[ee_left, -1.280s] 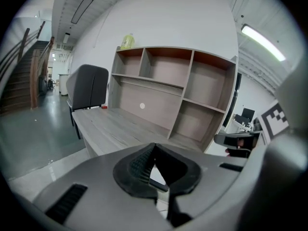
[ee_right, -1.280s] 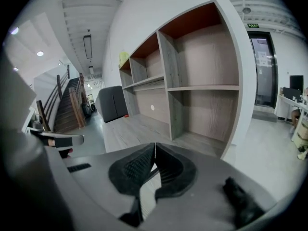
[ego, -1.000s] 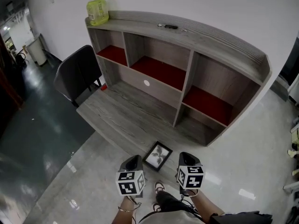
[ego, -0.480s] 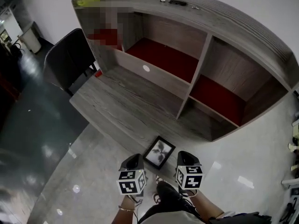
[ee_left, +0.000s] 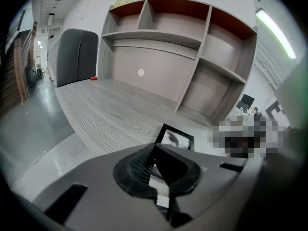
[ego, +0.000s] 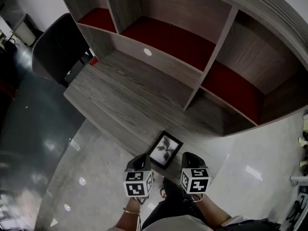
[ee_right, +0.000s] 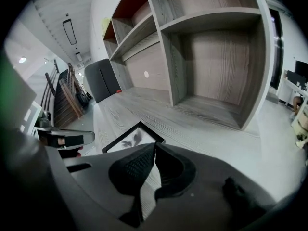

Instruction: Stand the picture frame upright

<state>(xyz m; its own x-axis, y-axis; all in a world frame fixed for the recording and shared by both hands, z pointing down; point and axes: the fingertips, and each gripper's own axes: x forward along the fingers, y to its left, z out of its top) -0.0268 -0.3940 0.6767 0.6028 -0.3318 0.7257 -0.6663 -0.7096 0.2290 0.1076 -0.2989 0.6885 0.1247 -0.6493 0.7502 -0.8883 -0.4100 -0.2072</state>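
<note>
A black picture frame (ego: pixel 164 149) with a leaf print lies flat on the grey wooden desk (ego: pixel 115 100), close to its front edge. My left gripper (ego: pixel 141 160) hovers just short of the frame's left corner, its jaws shut with nothing between them. My right gripper (ego: pixel 188 158) hangs beside the frame's right side, jaws also shut and empty. In the left gripper view the picture frame (ee_left: pixel 177 137) shows just past my left gripper (ee_left: pixel 153 147). In the right gripper view the picture frame (ee_right: pixel 131 138) lies ahead and left of my right gripper (ee_right: pixel 154 146).
A hutch with red-lined compartments (ego: pixel 168 37) rises at the back of the desk. A dark chair (ego: pixel 55 49) stands at the desk's left end. Glossy floor (ego: pixel 72 177) lies below, and the person's shoes (ego: pixel 166 194) are under the grippers.
Both grippers have sunk toward the desk and the head has leaned in, so the frame and shelves look larger. The frame has not moved.
</note>
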